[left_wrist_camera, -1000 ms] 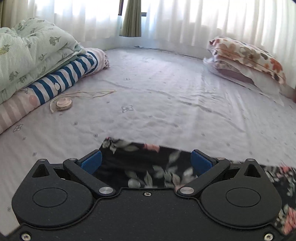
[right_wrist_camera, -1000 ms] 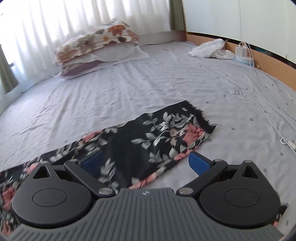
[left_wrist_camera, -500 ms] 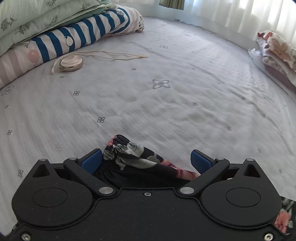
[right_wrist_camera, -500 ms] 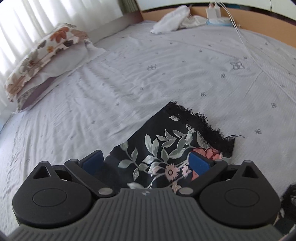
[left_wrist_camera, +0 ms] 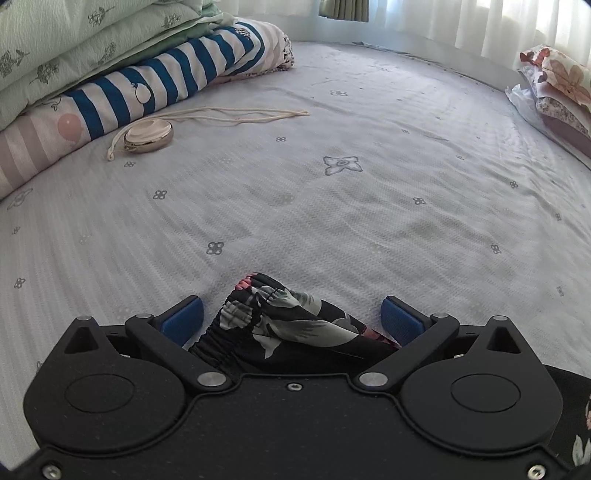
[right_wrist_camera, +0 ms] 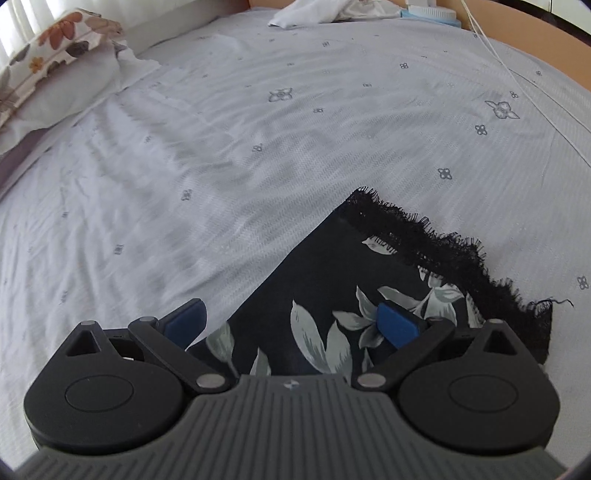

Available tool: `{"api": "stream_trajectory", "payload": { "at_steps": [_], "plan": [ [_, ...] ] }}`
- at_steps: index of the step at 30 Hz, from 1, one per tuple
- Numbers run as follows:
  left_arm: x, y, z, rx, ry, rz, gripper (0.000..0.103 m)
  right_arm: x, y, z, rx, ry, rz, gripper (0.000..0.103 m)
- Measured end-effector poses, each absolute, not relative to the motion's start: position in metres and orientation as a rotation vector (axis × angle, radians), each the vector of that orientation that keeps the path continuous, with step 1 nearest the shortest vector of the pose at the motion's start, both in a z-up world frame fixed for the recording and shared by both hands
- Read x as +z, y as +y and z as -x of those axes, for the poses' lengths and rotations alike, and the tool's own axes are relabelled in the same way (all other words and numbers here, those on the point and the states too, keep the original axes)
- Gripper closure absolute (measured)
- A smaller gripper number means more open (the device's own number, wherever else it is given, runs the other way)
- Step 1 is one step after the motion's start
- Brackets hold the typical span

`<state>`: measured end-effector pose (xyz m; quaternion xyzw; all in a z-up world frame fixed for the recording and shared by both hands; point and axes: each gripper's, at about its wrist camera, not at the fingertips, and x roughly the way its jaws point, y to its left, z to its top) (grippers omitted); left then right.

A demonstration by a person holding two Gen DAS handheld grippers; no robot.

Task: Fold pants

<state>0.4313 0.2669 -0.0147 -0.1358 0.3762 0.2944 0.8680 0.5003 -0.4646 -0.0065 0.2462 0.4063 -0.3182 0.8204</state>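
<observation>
The pants are black with a floral print and lie on the grey bed sheet. In the left wrist view their elastic waistband corner [left_wrist_camera: 269,314] bunches up between the blue pads of my left gripper [left_wrist_camera: 291,317], which is open and low over it. In the right wrist view the leg end with its black lace hem [right_wrist_camera: 424,240] lies flat. My right gripper [right_wrist_camera: 291,321] is open just above that leg, its right pad [right_wrist_camera: 397,325] over the fabric and its left pad [right_wrist_camera: 184,321] over the sheet.
Folded quilts [left_wrist_camera: 110,66] are stacked at the left. A round beige case with a cord [left_wrist_camera: 147,136] lies beside them. Flowered pillows [right_wrist_camera: 55,44] sit at the far side. A white cloth [right_wrist_camera: 314,11] and a white cable [right_wrist_camera: 517,77] lie at the right edge.
Both grippers have dropped lower and closer to the pants. The left has come down over the bunched waistband corner, the right over the leg near the lace hem. Both stay open.
</observation>
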Motion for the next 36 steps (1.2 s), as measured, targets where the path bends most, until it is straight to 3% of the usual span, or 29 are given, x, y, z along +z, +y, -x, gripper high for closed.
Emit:
{"api": "stream_trajectory", "payload": {
  "at_steps": [4,7,9,10,11,12,13,14,15,17,30,36],
  "plan": [
    [-0.012,0.267,-0.430,0.644,0.765,0.282,0.013,-0.013,-0.461,-0.514,-0.686,0.905,-0.456,0.000],
    [-0.007,0.268,-0.430,0.659,0.762,0.282,0.032,-0.015,-0.458,-0.518,-0.675,0.927,-0.418,0.002],
    [-0.004,0.268,-0.430,0.681,0.763,0.264,0.057,-0.015,-0.457,-0.516,-0.671,0.928,-0.399,0.009],
    [-0.002,0.269,-0.429,0.692,0.765,0.255,0.065,-0.013,-0.457,-0.514,-0.673,0.922,-0.395,0.013],
    [0.000,0.269,-0.429,0.700,0.767,0.251,0.080,-0.011,-0.459,-0.511,-0.681,0.913,-0.396,0.023],
    [0.003,0.271,-0.427,0.699,0.766,0.259,0.084,-0.008,-0.461,-0.507,-0.687,0.904,-0.404,0.033],
    [0.005,0.273,-0.425,0.699,0.763,0.272,0.084,-0.005,-0.464,-0.502,-0.688,0.896,-0.416,0.041],
    [0.008,0.274,-0.422,0.699,0.761,0.282,0.085,-0.002,-0.466,-0.498,-0.713,0.898,-0.408,0.071],
    [0.011,0.274,-0.420,0.696,0.758,0.282,0.086,0.002,-0.469,-0.494,-0.740,0.902,-0.397,0.094],
    [0.020,0.272,-0.414,0.696,0.745,0.256,0.086,0.008,-0.477,-0.481,-0.709,0.886,-0.456,0.101],
    [0.100,0.279,-0.350,0.660,0.661,0.246,0.086,0.071,-0.499,-0.371,-0.635,0.762,-0.510,0.101],
    [0.109,0.284,-0.317,0.634,0.685,0.265,0.086,0.080,-0.513,-0.318,-0.510,0.773,-0.600,0.101]
  ]
}}
